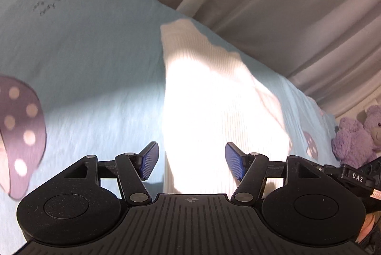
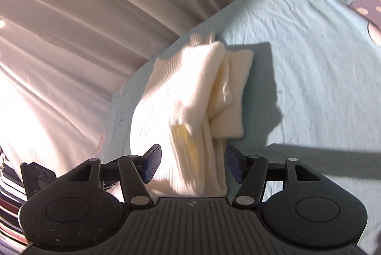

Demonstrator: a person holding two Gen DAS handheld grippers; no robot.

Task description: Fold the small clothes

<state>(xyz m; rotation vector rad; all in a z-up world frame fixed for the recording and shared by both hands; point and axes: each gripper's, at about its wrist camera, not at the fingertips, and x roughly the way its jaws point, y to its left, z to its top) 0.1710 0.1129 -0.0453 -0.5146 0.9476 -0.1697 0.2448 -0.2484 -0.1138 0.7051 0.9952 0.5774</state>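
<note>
A white ribbed garment (image 1: 204,97) lies lengthwise on the light blue bedsheet (image 1: 90,45), bright in the sunlight. My left gripper (image 1: 192,162) is open just above its near end, the blue pads (image 1: 148,160) standing wide on either side without pressing the cloth. In the right wrist view the same cream garment (image 2: 190,93) is folded into several layers. Its near end sits between the spread jaws of my right gripper (image 2: 193,166), which is open. Whether the right-hand pad (image 2: 234,166) brushes the cloth's edge I cannot tell.
Pale curtains (image 1: 273,4) hang right behind the bed's far edge. A purple teddy bear (image 1: 354,135) sits at the right. The sheet carries dotted purple mushroom prints (image 1: 21,126). A striped cloth (image 2: 9,202) shows at the lower left of the right wrist view.
</note>
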